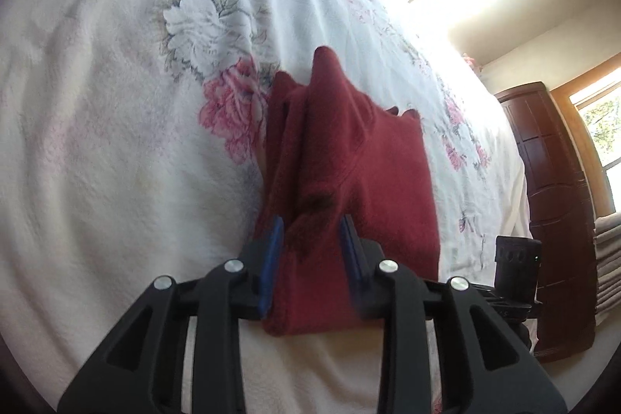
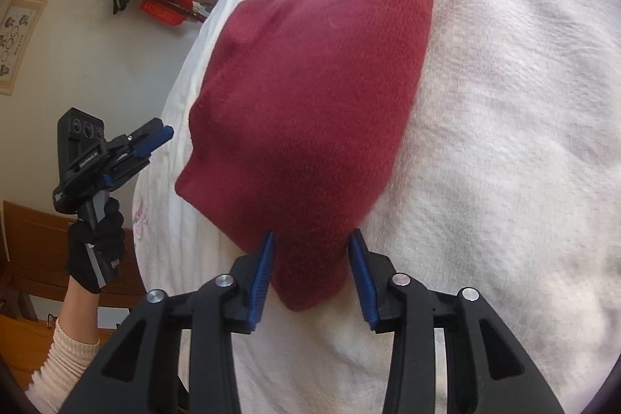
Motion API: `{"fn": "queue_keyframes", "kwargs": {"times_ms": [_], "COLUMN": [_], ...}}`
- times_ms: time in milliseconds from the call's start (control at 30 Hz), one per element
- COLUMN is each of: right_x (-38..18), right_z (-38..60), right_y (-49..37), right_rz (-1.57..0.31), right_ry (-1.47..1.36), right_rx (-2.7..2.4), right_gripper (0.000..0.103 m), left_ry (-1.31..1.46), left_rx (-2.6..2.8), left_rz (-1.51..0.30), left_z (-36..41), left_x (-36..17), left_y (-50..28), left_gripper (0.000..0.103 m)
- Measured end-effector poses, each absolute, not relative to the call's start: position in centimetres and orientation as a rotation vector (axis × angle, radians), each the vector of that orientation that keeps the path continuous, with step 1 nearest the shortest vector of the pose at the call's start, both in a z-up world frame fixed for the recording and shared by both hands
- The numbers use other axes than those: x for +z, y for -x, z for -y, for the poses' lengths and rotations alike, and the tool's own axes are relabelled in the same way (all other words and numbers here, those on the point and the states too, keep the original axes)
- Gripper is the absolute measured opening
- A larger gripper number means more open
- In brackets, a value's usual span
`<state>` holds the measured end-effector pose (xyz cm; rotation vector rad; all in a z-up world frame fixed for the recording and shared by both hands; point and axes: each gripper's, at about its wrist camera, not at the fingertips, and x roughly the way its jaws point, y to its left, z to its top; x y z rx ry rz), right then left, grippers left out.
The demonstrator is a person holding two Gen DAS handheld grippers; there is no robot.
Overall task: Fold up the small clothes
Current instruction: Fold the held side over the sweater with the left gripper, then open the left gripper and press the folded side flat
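Lost the near hem of the red sweater [image 1: 368, 161] under the left claw [image 1: 311, 220] in the left wrist view. Saw both blue fingers [image 1: 271, 258] standing well apart, spread open, pinching nothing. Caught only a dark sliver of the right claw's body at the far right edge, cut off by the frame. Could not read whether the sweater's hidden layers lay square. In the right wrist view, saw the left claw off to the left, beside the bed's edge and clear of the sweater, held in a black-gloved hand [image 2: 97, 251] above a cream ribbed sleeve [image 2: 58, 367]. Found the sweater's near corner lying between the fingers of the right claw [image 2: 313, 233], also parted and not clamped. Lay folded and slightly humped on the bed, that sweater, one ribbed cuff at the far end. Spread beneath it a white bedspread [image 1: 116, 142] with pink and grey flowers. Stood beyond: a dark wooden wardrobe [image 1: 551, 181], a bright window [image 1: 605, 119], a framed picture [image 2: 19, 41], a wooden chair [image 2: 31, 251].
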<state>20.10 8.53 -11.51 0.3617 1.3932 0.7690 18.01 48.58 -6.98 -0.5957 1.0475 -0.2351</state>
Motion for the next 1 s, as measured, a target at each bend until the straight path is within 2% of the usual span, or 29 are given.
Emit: {"fn": "queue_keyframes", "kwargs": {"times_ms": [233, 300, 333, 467, 633, 700, 767, 800, 833, 867, 933, 1000], "right_x": [-11.6, -11.6, -11.5, -11.4, -11.3, -11.2, -11.1, -11.0, -10.9, -10.9, -10.9, -10.9], "right_z": [-7.3, -7.7, -8.0, -8.1, -8.4, -8.5, -8.2, -8.2, -8.1, -7.9, -7.6, -7.5], "right_y": [-20.5, -20.9, -20.9, -20.7, -20.4, -20.4, -20.5, -20.6, -20.7, -20.8, -21.1, -21.2], "right_rz": [-1.384, -1.383, -1.381, -1.379, -1.377, -1.374, -1.371, -1.369, -1.366, -1.362, -1.355, -1.353], "right_ry": [-0.372, -0.358, -0.351, -0.354, -0.344, -0.333, -0.345, -0.353, -0.361, -0.369, -0.383, -0.390], "right_rx": [0.748, 0.752, 0.752, 0.756, 0.759, 0.757, 0.756, 0.753, 0.750, 0.746, 0.735, 0.728], "right_gripper": [0.040, 0.040, 0.040, 0.040, 0.040, 0.040, 0.040, 0.041, 0.042, 0.044, 0.050, 0.051], "left_ry": [0.556, 0.561, 0.551, 0.518, 0.593, 0.639, 0.657, 0.634, 0.614, 0.607, 0.603, 0.627], "left_rx": [-0.180, -0.179, -0.176, -0.150, -0.125, -0.171, -0.220, -0.220, -0.214, -0.219, -0.229, -0.247], "left_rz": [-1.129, -1.133, -1.140, -1.073, -1.139, -1.092, -1.055, -1.048, -1.056, -1.067, -1.114, -1.157], "left_z": [-45.6, -45.2, -44.8, -44.9, -47.2, -47.4, -47.5, -47.5, -47.7, -48.0, -48.5, -48.8], "left_x": [-9.0, -9.6, -9.7, -8.6, -11.8, -11.0, -10.1, -9.6, -9.4, -9.5, -10.3, -11.6], "left_y": [-24.7, -25.6, -26.0, -26.1, -25.8, -25.0, -24.1, -23.8, -23.6, -23.4, -23.5, -23.7], "left_gripper": [0.029, 0.023, 0.007, 0.006, 0.005, 0.011, 0.038, 0.045, 0.059, 0.065, 0.067, 0.068]}}
